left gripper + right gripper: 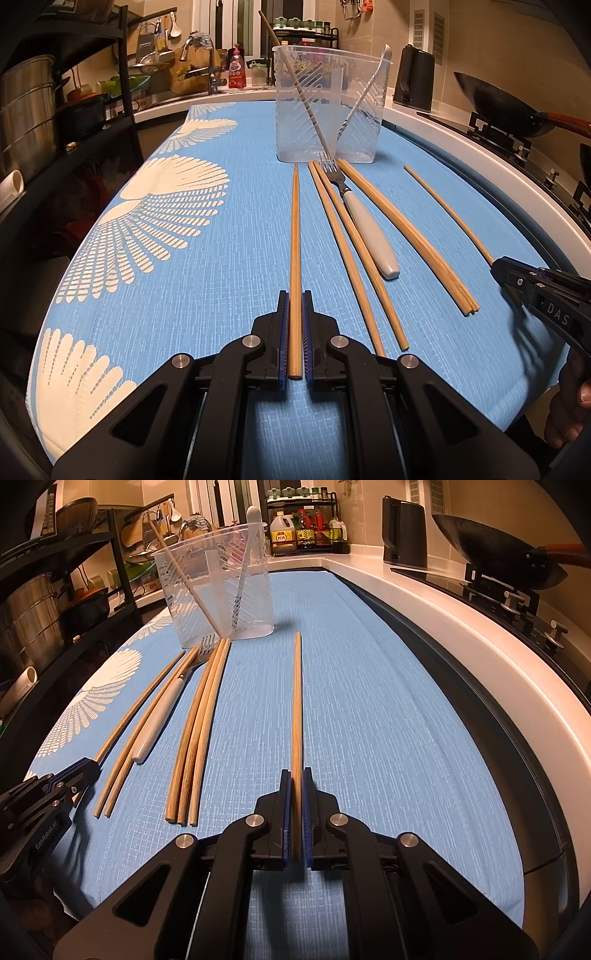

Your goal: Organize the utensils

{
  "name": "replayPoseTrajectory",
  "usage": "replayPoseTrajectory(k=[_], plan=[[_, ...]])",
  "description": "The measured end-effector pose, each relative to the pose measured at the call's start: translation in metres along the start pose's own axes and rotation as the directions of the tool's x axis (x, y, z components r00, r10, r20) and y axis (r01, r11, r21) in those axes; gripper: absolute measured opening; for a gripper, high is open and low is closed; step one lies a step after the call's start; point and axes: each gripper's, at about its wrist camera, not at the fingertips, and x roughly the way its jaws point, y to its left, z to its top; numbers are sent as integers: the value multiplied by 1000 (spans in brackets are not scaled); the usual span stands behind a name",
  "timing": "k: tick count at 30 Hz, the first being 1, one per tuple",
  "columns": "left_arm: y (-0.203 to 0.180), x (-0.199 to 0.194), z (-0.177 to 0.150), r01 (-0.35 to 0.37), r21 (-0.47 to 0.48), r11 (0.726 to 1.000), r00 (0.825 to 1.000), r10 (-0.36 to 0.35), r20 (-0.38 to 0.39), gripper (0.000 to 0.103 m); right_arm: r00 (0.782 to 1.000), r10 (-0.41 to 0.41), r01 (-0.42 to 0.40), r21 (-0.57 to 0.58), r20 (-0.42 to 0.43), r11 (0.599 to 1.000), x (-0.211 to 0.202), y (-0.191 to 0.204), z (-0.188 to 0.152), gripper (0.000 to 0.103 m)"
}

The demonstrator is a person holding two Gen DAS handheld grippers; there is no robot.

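Wooden chopsticks are pinched in both the left gripper [295,295] and right gripper [295,773], bare blue cloth [388,720] stretching rightward.

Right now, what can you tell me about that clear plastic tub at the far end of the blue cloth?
The clear plastic tub stands upright on the blue cloth, past the loose chopsticks. Its walls are see-through, with rows of slanted slots, and an inner divider seems to split it in two. A pale chopstick leans in one side and a white-handled utensil in the other, both poking above the rim. The tines of the fork lie at its base; whether they touch is unclear.
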Motion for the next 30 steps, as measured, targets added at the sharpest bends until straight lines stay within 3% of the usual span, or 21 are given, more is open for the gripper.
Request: replayPoseTrajectory(k=[7,13,30], plan=[[-1,-2,1,1,4,1000,1000,-1,8,7,1000,0,0,9,6,1000,-6,-4,1,6],[0,-19,5,-6,15,1000,997,5,73,7,999,-7,7,3,52,1000,-22,-3,8,6],[1,-68,23,-41,52,998,960,25,279,7,965,-27,46,-68,260,997,-91,6,41,5]])
